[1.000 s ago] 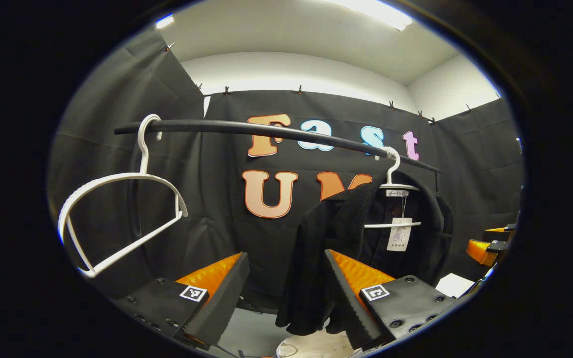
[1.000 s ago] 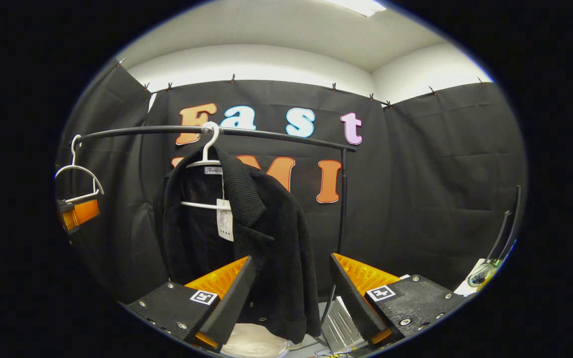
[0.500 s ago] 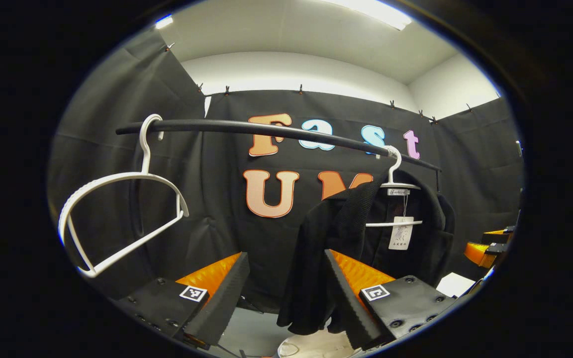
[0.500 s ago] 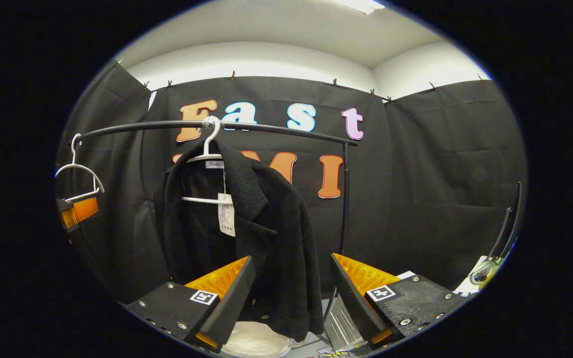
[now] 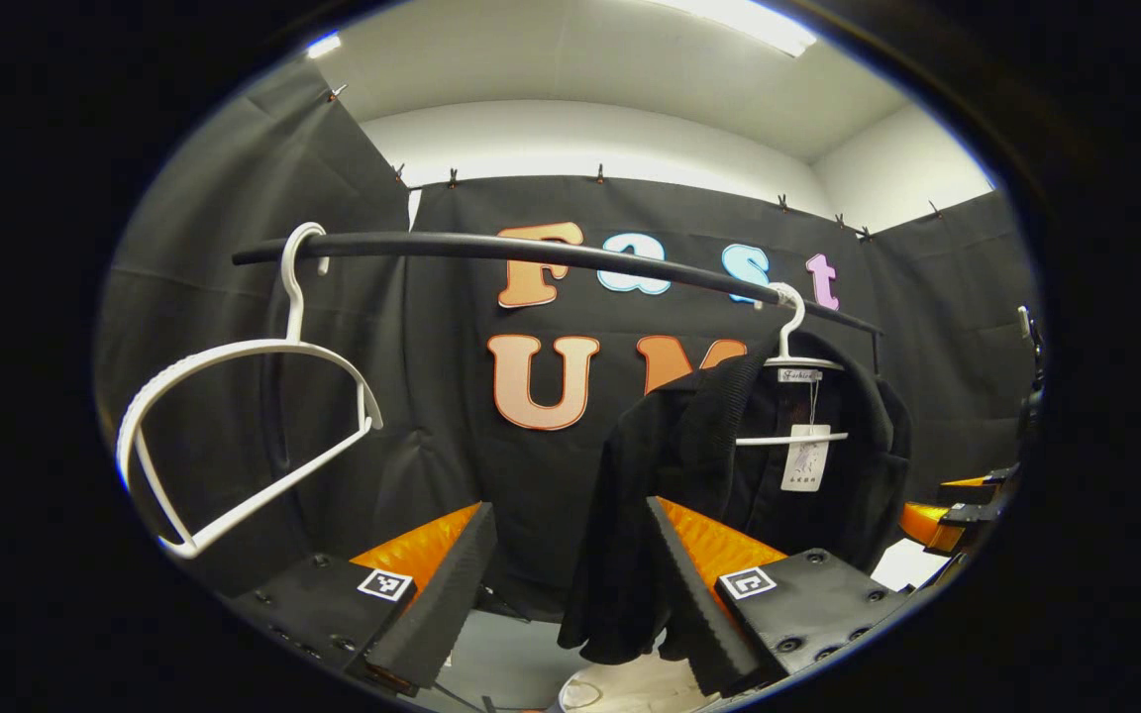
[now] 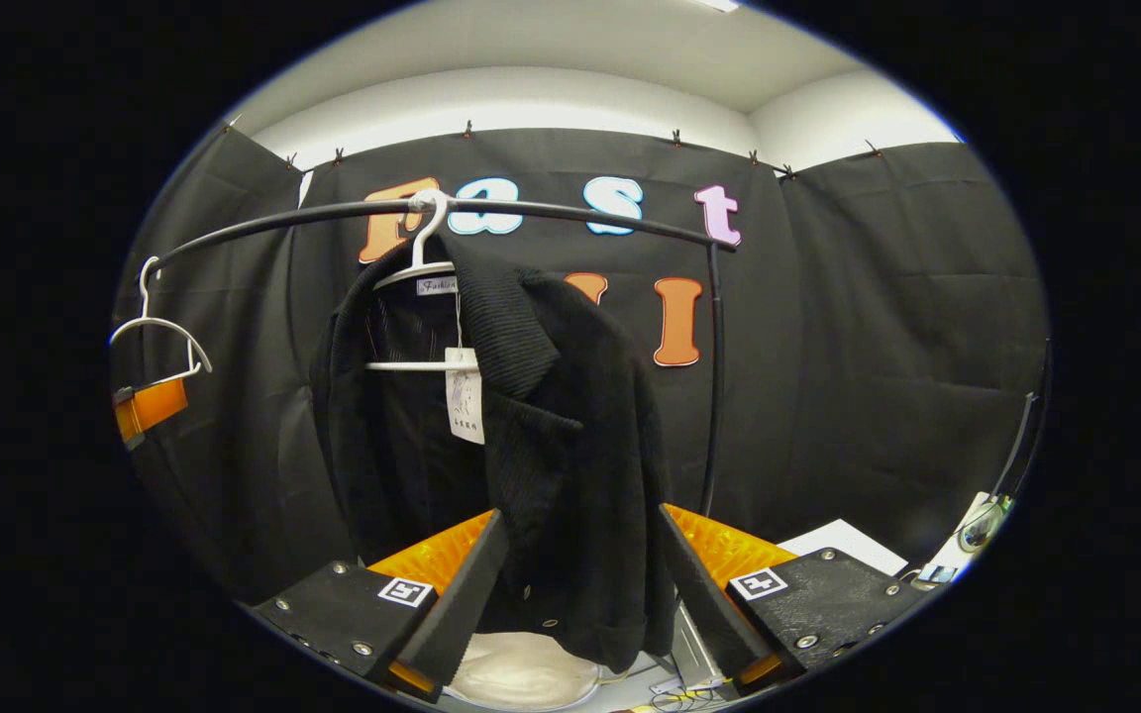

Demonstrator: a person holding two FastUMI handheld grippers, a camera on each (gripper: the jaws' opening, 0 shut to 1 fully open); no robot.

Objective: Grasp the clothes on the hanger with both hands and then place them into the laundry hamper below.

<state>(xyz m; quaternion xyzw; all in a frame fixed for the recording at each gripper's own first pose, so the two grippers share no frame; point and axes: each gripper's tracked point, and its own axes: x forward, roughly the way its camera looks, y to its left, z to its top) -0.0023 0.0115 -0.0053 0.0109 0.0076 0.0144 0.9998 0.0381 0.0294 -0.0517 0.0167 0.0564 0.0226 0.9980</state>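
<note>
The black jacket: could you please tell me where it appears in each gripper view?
Left gripper view: jacket hangs right of centre, behind the left gripper's right finger.
Right gripper view: jacket hangs centre-left, above the right gripper.
Shared landmark: the rail.

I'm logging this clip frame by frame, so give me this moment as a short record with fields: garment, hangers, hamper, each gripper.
garment: black jacket hanging on a white hanger on the black rail, paper tag inside
spare hanger: empty white hanger at the rail's other end
hamper: pale rim below the jacket
left gripper: open, short of the jacket
right gripper: open, jacket hem between its fingers, not clamped
</note>
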